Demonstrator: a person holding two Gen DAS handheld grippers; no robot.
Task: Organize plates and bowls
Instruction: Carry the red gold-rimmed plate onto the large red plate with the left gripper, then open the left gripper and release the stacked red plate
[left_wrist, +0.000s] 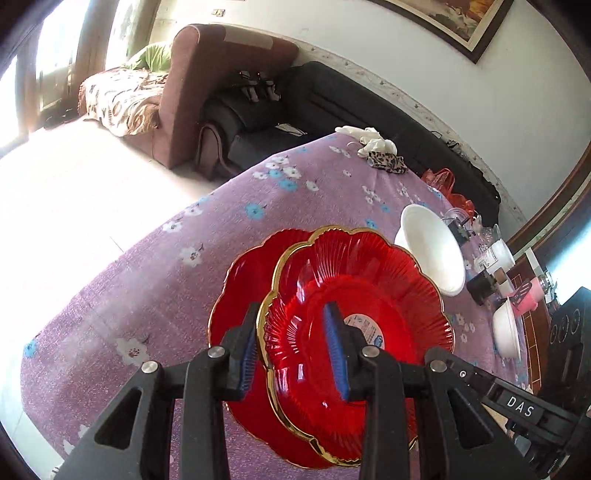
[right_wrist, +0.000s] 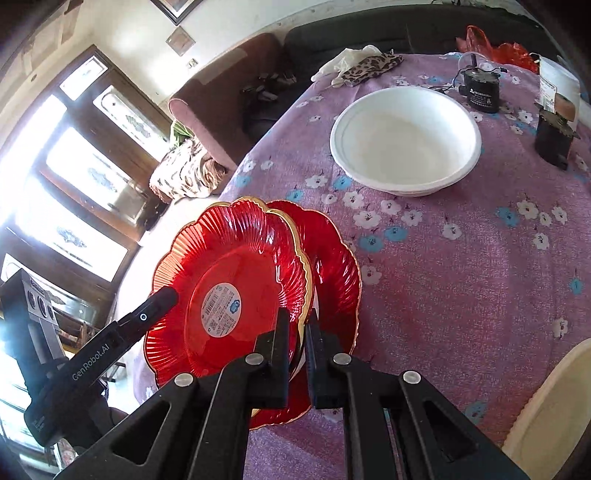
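A red gold-rimmed glass plate (left_wrist: 354, 295) (right_wrist: 229, 266) with a round label is held tilted above a second red plate (left_wrist: 243, 280) (right_wrist: 332, 266) lying on the purple flowered tablecloth (left_wrist: 184, 229). My left gripper (left_wrist: 295, 354) is open, its blue pads on either side of the upper plate's rim without pinching it. My right gripper (right_wrist: 300, 325) is shut on the upper plate's opposite rim. A white bowl (left_wrist: 432, 247) (right_wrist: 404, 142) stands behind the plates. Another white bowl (left_wrist: 506, 332) sits at the right edge.
A black cylinder (right_wrist: 480, 90), a dark jar (right_wrist: 552, 138), a pink cup (left_wrist: 526, 299) and red plastic (left_wrist: 443, 182) crowd the table's far side. A white and leopard cloth (left_wrist: 380, 151) lies at the far edge. A cream plate rim (right_wrist: 554, 413) is at lower right. Sofas stand beyond the table.
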